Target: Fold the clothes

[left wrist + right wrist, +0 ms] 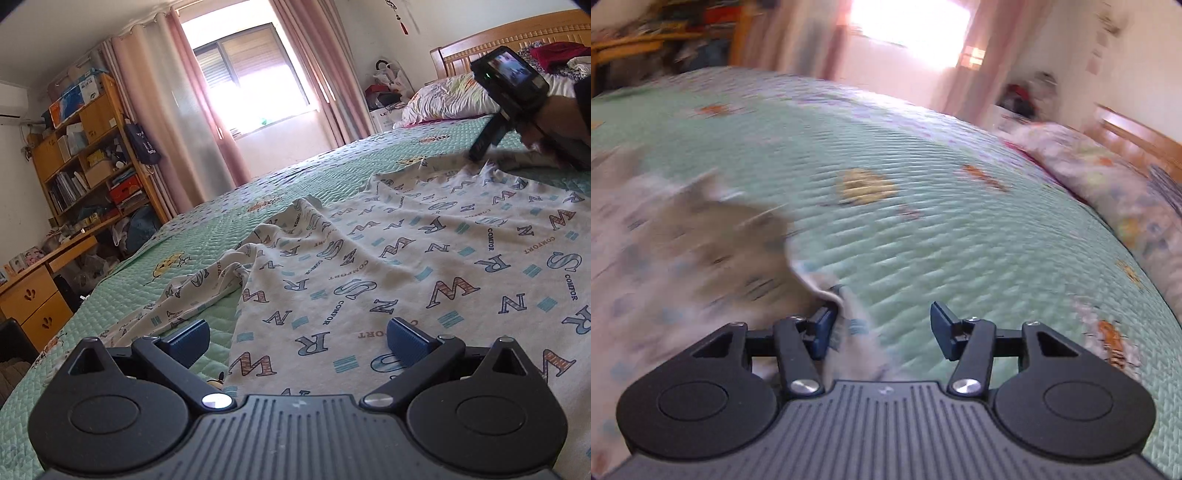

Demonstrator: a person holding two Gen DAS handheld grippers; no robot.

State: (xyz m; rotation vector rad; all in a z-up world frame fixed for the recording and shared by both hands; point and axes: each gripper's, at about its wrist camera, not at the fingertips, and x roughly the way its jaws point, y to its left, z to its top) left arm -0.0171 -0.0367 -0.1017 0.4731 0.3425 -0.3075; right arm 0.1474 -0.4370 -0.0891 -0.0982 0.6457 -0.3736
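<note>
Green quilted bed [192, 236] holds the letter-print shirt [424, 258] spread near its front edge, so the open left hand-held gripper [297, 341] should pinch the hem firmly while the open right hand-held gripper [882, 325], cloth loose between its jaws, closes too.

the shirt [406, 251] lies spread on the bed [177, 236], pillow [450, 99] by the headboard [517, 33] behind, bookshelf [88, 147] off left

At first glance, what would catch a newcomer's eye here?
The white letter-print garment spread rumpled across the green quilted bedspread dominates the left wrist view. Behind it the bright window glares between pink curtains. At far right, the right gripper sits at the garment's far edge.
</note>
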